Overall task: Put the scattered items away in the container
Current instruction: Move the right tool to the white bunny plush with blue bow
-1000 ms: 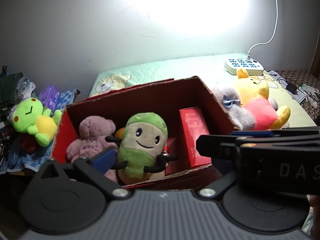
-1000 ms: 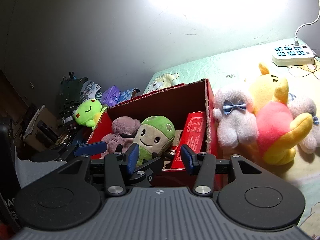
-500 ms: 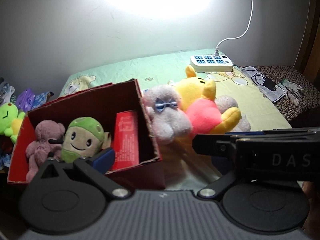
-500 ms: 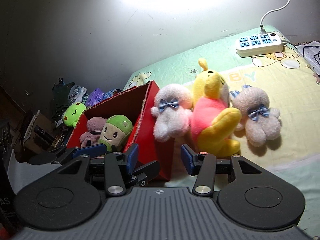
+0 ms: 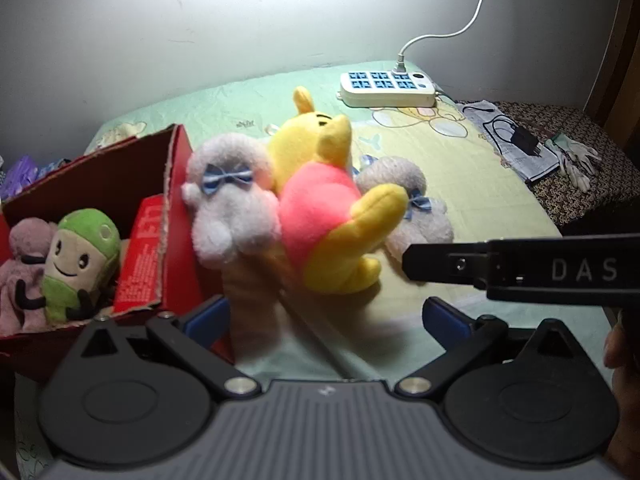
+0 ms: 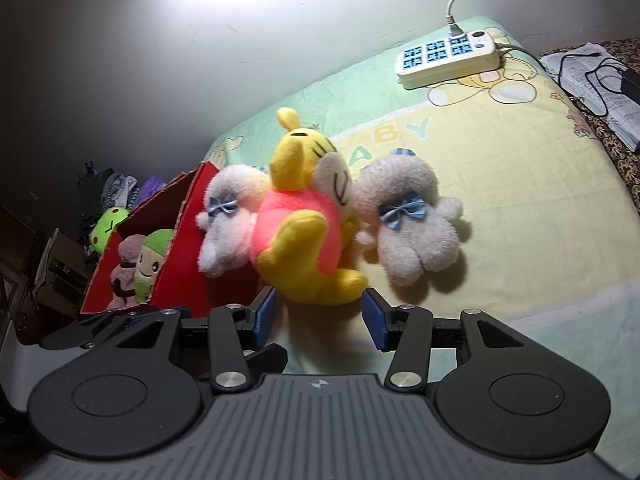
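A yellow bear in a pink shirt point(image 5: 320, 216) point(image 6: 300, 236) lies on the green bed sheet between two white plush toys with blue bows. One white plush point(image 5: 230, 204) point(image 6: 226, 224) leans on the red cardboard box point(image 5: 176, 216) point(image 6: 176, 220). The other white plush point(image 6: 408, 224) point(image 5: 416, 208) lies to the bear's right. In the box are a green plush point(image 5: 80, 256), a mauve plush point(image 5: 20, 264) and a small red carton point(image 5: 140, 256). My left gripper point(image 5: 326, 320) is open, just short of the bear. My right gripper point(image 6: 320, 316) is open with the bear's foot just beyond its tips.
A white power strip point(image 5: 386, 88) point(image 6: 448, 58) with its cord sits at the back of the bed point(image 6: 520, 184). To the right lie newspaper with a black charger point(image 5: 516, 144) and a glove point(image 5: 576, 156). A lime plush point(image 6: 110, 224) and clutter lie left of the box.
Both views have swung from the box to the plush toys on the bed. The grippers have moved right and closer to the yellow bear. Both jaws stay open.
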{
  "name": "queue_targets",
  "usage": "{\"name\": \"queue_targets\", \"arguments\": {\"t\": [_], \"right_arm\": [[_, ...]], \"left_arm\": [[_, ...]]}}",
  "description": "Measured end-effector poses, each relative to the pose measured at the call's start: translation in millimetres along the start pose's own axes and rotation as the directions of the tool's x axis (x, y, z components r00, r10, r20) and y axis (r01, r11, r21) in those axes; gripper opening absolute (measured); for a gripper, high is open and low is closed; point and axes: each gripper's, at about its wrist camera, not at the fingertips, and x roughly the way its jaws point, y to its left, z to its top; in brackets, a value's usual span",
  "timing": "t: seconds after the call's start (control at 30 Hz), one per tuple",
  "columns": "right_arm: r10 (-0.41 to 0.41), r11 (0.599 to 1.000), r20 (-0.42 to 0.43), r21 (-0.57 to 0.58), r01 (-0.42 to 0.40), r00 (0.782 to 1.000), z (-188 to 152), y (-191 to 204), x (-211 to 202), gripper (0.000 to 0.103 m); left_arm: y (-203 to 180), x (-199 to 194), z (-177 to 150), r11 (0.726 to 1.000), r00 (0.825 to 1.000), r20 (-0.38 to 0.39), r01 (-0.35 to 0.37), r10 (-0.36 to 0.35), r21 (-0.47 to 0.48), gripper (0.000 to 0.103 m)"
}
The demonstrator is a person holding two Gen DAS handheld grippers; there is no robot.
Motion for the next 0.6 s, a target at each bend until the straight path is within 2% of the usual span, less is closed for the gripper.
{"name": "queue_targets", "arguments": {"t": [0.23, 0.37, 0.6], "right_arm": [[-0.039, 0.995, -0.022, 0.094, 0.041, 0.999, 6.9, -52.0, 6.4, 0.05], [-0.043, 0.992, -0.019, 0.122, 0.045, 0.999, 13.2, -72.2, 12.3, 0.05], [-0.001, 0.99, -0.028, 0.144, 0.005, 1.0, 23.5, -93.6, 27.4, 0.048]], "left_arm": [[-28.0, 28.8, -6.8, 0.993, 0.993, -0.037, 0.113, -0.112, 0.02, 0.102], [-46.1, 46.8, -4.0, 0.987, 0.987, -0.031, 0.156, -0.155, 0.047, 0.102], [-63.1, 75.1, 9.9, 0.981, 0.985, -0.004, 0.173, -0.174, 0.09, 0.102]]}}
